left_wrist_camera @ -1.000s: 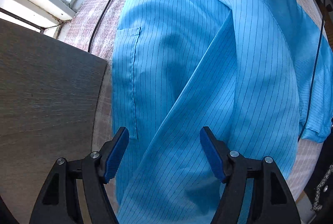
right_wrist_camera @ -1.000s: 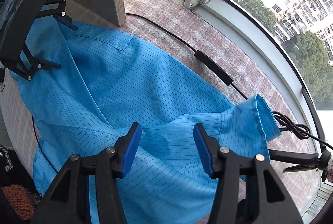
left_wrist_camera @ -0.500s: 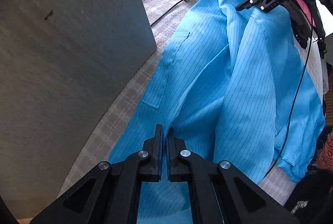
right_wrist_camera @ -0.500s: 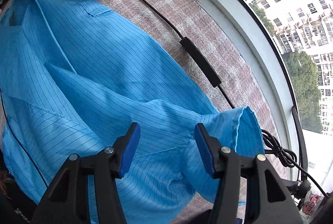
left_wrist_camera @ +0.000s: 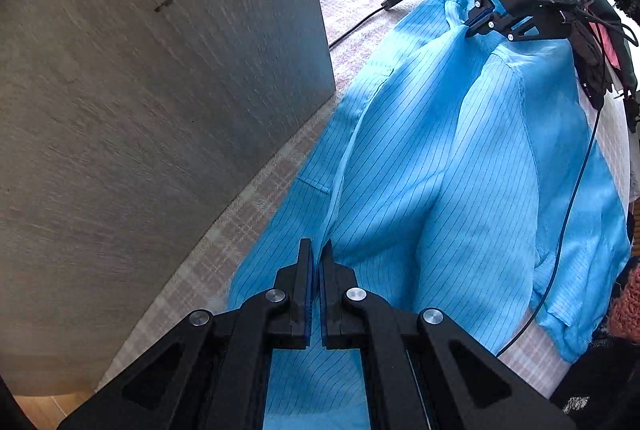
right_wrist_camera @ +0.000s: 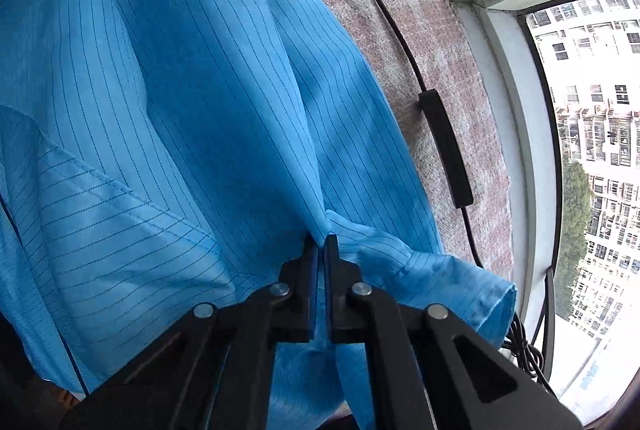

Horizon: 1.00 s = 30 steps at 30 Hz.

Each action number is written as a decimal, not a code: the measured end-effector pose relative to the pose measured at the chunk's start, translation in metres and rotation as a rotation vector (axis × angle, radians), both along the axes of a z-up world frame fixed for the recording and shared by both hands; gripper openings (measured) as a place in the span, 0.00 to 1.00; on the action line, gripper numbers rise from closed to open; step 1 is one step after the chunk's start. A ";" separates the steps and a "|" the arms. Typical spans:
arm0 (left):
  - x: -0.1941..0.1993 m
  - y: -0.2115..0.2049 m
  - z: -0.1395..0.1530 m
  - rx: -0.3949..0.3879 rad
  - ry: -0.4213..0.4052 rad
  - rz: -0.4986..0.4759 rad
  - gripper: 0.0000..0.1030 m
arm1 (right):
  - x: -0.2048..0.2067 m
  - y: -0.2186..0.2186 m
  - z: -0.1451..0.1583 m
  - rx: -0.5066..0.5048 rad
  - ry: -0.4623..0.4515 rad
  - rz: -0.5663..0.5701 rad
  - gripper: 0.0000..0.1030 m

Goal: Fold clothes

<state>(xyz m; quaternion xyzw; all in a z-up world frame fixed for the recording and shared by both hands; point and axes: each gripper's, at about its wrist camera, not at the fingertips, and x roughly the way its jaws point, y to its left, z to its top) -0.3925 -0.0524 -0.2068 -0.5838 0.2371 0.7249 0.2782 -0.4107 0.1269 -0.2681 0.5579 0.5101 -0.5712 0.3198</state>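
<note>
Now both sets of fingers are pinched shut on the blue striped work coat (left_wrist_camera: pixel 472 158) spread over the pinkish mat (right_wrist_camera: pixel 432 42): the left gripper (left_wrist_camera: pixel 315 262) on a front edge, the right gripper (right_wrist_camera: pixel 321 250), its jaws just closed, near the sleeve cuff (right_wrist_camera: pixel 480 294). Lifting both evenly and keeping the cloth taut should, I judge, carry the fold over cleanly without snagging the black cable (right_wrist_camera: pixel 444 142).

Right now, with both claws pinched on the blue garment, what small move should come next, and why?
Probably lift both together: the left claw and right claw are each shut on an edge of the blue garment, which sags rumpled on the mat. Raising it should straighten it for folding.
</note>
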 end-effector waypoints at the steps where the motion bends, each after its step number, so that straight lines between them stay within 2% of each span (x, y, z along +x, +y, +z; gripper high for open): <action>1: 0.001 -0.001 0.004 0.002 0.021 0.011 0.02 | -0.003 0.001 0.011 -0.007 0.052 -0.020 0.02; 3: 0.003 -0.003 0.011 0.001 0.066 0.029 0.02 | -0.009 0.003 0.033 -0.023 0.158 -0.060 0.02; 5: 0.006 0.000 0.018 -0.022 0.122 0.029 0.02 | -0.019 0.005 0.050 0.027 0.342 -0.070 0.02; 7: 0.004 0.003 0.015 -0.054 0.150 0.037 0.02 | -0.032 0.005 0.062 0.041 0.464 -0.090 0.02; 11: -0.006 0.003 -0.001 -0.106 0.156 0.088 0.02 | -0.042 0.004 0.060 0.075 0.542 -0.099 0.02; 12: -0.006 0.004 -0.002 -0.106 0.157 0.087 0.04 | -0.044 0.003 0.059 0.083 0.560 -0.101 0.07; 14: -0.004 0.004 0.000 -0.090 0.156 0.088 0.08 | -0.037 0.004 0.078 -0.027 0.486 -0.165 0.23; 16: -0.001 0.002 0.003 -0.080 0.159 0.088 0.09 | -0.020 0.028 0.099 -0.125 0.428 -0.282 0.58; 17: 0.000 0.001 0.005 -0.076 0.161 0.089 0.09 | -0.012 0.040 0.110 -0.174 0.399 -0.340 0.62; 20: 0.004 -0.001 0.011 -0.060 0.167 0.094 0.09 | 0.013 0.076 0.142 -0.320 0.308 -0.515 0.63; 21: 0.005 -0.002 0.014 -0.049 0.169 0.103 0.09 | 0.020 0.097 0.142 -0.345 0.303 -0.607 0.63; 23: 0.008 -0.003 0.020 -0.028 0.177 0.113 0.10 | 0.034 0.149 0.132 -0.400 0.276 -0.809 0.63; 25: 0.013 -0.001 0.025 -0.006 0.183 0.120 0.10 | 0.042 0.179 0.109 -0.443 0.246 -0.943 0.63; 29: 0.031 0.011 0.038 0.018 0.201 0.090 0.11 | 0.048 0.191 0.057 -0.614 0.137 -1.092 0.63; 30: 0.035 0.013 0.041 0.016 0.208 0.085 0.14 | 0.043 0.188 0.050 -0.611 0.136 -1.087 0.63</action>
